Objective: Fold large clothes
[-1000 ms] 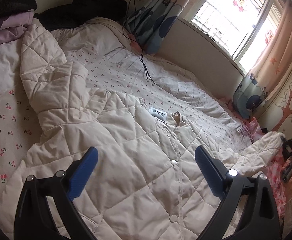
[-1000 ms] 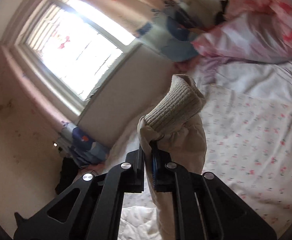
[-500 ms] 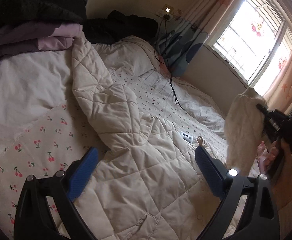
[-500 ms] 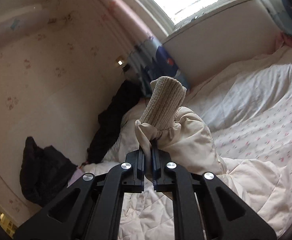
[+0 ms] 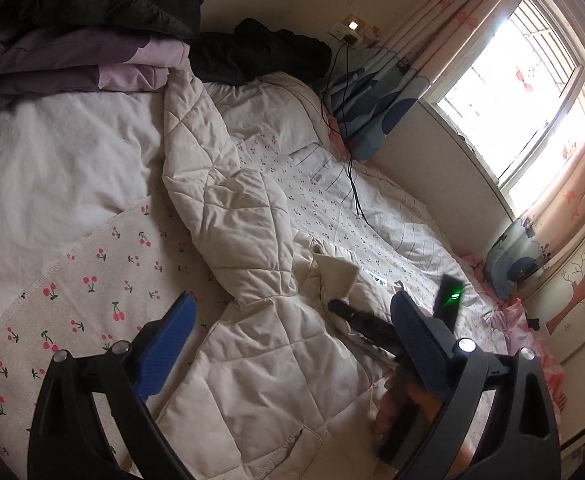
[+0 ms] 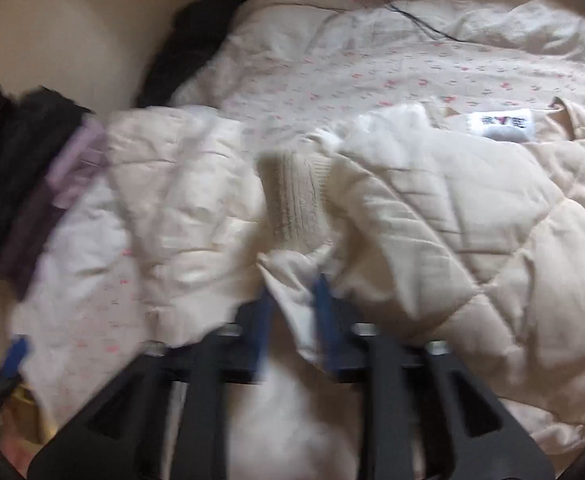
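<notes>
A cream quilted jacket lies spread on the bed, one sleeve stretched toward the far left. My left gripper is open and empty above the jacket's lower body. My right gripper has its jaws slightly apart around the other sleeve's end, whose ribbed knit cuff lies folded over the jacket's chest. The right view is blurred. The right gripper also shows in the left wrist view, low on the jacket. A white neck label marks the collar.
A cherry-print sheet covers the bed. Folded purple and black clothes are stacked at the far left. A black cable runs across the bed from a wall socket. A window with curtains is on the right.
My right gripper swung the sleeve from the bed's right side up and over, down onto the jacket's chest, and its jaws have parted slightly. My left gripper shifted left, staying open.
</notes>
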Available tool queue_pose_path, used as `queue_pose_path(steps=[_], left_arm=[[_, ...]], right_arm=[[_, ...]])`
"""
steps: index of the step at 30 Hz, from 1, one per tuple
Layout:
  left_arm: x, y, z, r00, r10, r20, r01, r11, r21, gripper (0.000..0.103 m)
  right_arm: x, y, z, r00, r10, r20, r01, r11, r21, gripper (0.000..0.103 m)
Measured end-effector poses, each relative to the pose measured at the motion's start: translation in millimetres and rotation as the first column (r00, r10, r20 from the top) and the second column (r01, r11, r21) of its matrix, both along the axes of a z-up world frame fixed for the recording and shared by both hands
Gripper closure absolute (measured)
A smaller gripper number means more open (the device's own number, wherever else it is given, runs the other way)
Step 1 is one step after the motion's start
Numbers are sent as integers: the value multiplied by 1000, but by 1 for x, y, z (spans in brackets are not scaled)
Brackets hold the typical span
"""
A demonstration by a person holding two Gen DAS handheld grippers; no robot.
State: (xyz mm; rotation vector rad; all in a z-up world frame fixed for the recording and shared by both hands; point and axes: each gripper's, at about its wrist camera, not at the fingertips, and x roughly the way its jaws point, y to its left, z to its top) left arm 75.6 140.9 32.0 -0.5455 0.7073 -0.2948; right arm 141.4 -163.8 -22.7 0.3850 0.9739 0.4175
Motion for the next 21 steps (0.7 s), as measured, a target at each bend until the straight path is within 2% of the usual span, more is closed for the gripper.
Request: queue_pose_path(steps=[1, 3, 6, 9, 10, 11, 12, 13, 14, 15, 17, 18, 21], left_arm=[[1, -3, -1, 1000, -7, -2, 7, 1000, 2, 9], [2, -10, -2, 1000, -16, -3, 16, 1000, 13, 9], [2, -18, -2, 1000, -29, -1, 29, 999, 16, 9], [3, -30, -4, 999, -40, -2, 40, 998, 41, 9], [5, -34, -6, 999, -44, -7, 45, 998, 54, 9], [7, -37, -8, 999, -47, -13, 48, 997, 59, 9], [9, -40, -10, 998, -51, -21, 52, 997, 59, 9], [12, -42, -12, 998, -55, -30, 57, 997, 53, 9], [14, -41, -14, 998, -57, -37, 58, 997, 44, 9], [15, -39, -15, 998, -50, -39, 52, 998, 45, 9], [21, -29, -13, 999, -24, -27, 26, 997, 70, 9], [29, -24, -10, 1000, -15, -27, 18, 996, 93, 9], [64, -7, 4, 999, 46, 11, -47, 973, 227, 9]], right_arm=[[-1, -2, 6, 1000, 25, 8, -25, 999, -28, 12], [-6, -2, 18, 995, 102, 12, -102, 994, -34, 12], [-29, -41, 50, 981, -27, 192, 11, 996, 85, 13], [-38, -88, 57, 937, -245, 249, 229, 969, 90, 12], [-31, -96, 47, 935, -280, 219, 275, 960, 51, 12], [-16, -95, 27, 953, -273, 133, 280, 959, -42, 12], [2, -86, 3, 973, -231, 15, 230, 960, -160, 12], [13, -73, -18, 982, -179, -58, 155, 942, -297, 12], [11, -59, -24, 990, -136, -37, 110, 910, -400, 12], [7, -55, -18, 992, -128, -13, 111, 905, -411, 12], [-17, -64, 5, 991, -130, 31, 133, 952, -275, 12], [-35, -67, 14, 989, -136, 49, 144, 960, -239, 12], [-84, -66, 29, 991, -96, 95, 114, 970, -213, 11]])
